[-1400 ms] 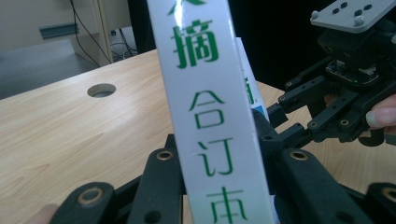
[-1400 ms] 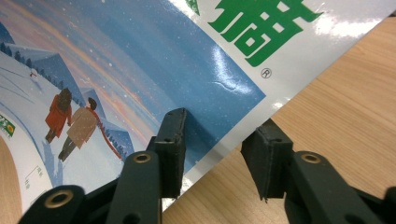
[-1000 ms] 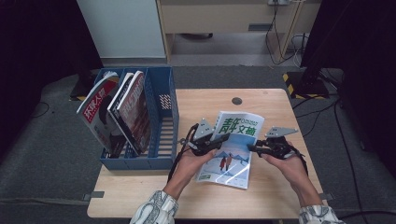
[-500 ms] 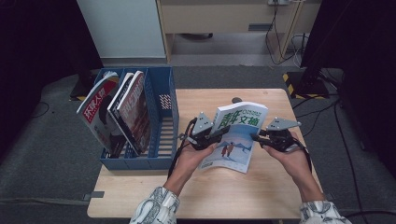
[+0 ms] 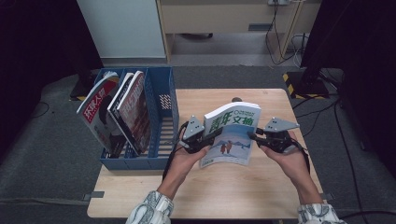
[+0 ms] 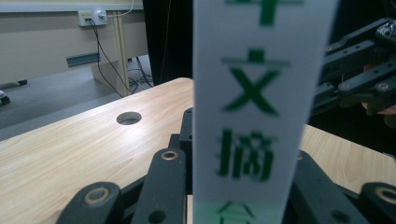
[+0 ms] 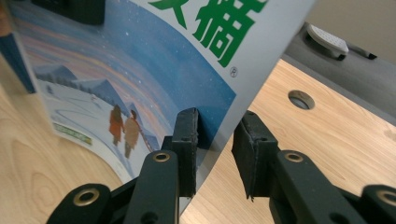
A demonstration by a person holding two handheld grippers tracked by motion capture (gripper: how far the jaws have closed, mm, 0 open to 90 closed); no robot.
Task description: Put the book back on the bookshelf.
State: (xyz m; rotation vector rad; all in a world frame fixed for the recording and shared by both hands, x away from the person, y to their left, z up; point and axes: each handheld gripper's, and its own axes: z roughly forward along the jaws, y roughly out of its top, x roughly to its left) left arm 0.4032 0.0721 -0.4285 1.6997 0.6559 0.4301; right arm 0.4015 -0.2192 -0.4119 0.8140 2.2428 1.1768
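Note:
A magazine (image 5: pixel 231 133) with green characters and a snowy blue cover stands tilted up over the wooden table (image 5: pixel 210 186), its lower edge near the tabletop. My left gripper (image 5: pixel 214 135) is shut on its spine side. In the left gripper view, the white spine (image 6: pixel 254 116) rises between the black jaws (image 6: pixel 238 186). My right gripper (image 5: pixel 254 136) clamps the opposite edge. Its jaws have just been closing, and in the right gripper view the cover (image 7: pixel 140 70) sits between the pads (image 7: pixel 215 140). The right gripper (image 6: pixel 355 84) appears beyond the spine.
A blue file rack (image 5: pixel 159 121) stands at the table's left with two magazines (image 5: pixel 100 112) (image 5: pixel 135 107) leaning in it; its right slot is free. A round hole (image 5: pixel 236 99) lies in the tabletop behind the magazine. Cabinets and cables are beyond the table.
The magazine went from lying nearly flat to tilted up, its far edge lifted. The right hand rose with it. The left hand stayed about where it was.

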